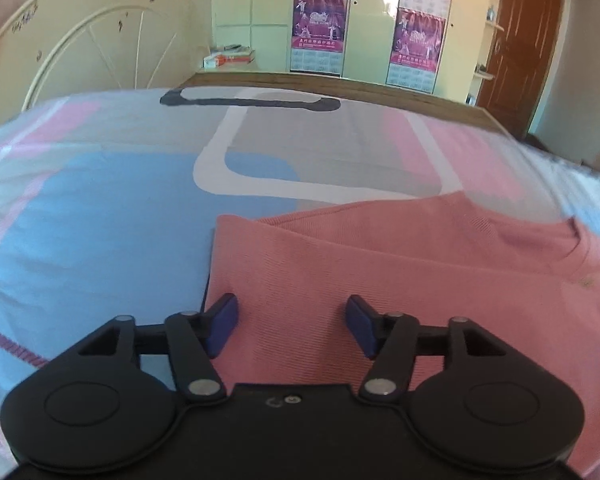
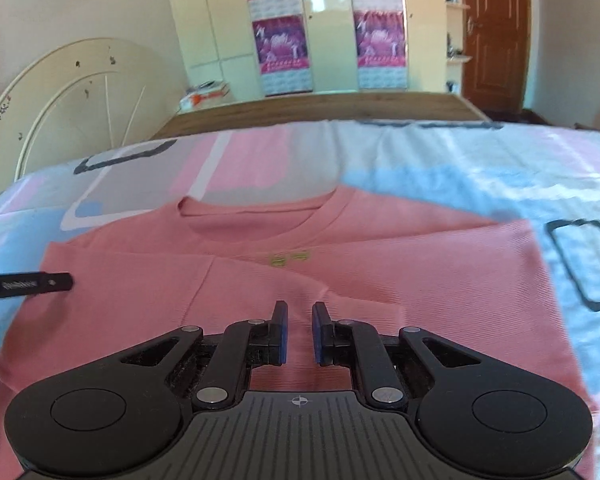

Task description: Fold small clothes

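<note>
You work over a bed whose sheet (image 1: 100, 208) is printed in pale blue, pink, grey and white blocks with dark rounded outlines. The pink T-shirt (image 2: 340, 276) lies flat on it, neckline toward 12 o'clock, its left side folded in over the chest. Your left gripper (image 1: 291, 322) hovers above the shirt's folded left edge with its blue pads wide apart and nothing between them. Your right gripper (image 2: 299, 330) sits over the shirt's lower middle, jaws only a narrow gap apart, empty as far as the view shows. From the right wrist, the left gripper's black finger reaches in at 9 o'clock. Beyond the bed at 12 o'clock runs a wooden board (image 2: 320, 106), then cream wardrobes (image 2: 328, 20) hung with magenta calendars (image 1: 320, 28). A cream arched headboard (image 1: 84, 44) stands at 10 o'clock, a brown door (image 2: 494, 32) at 1 o'clock
</note>
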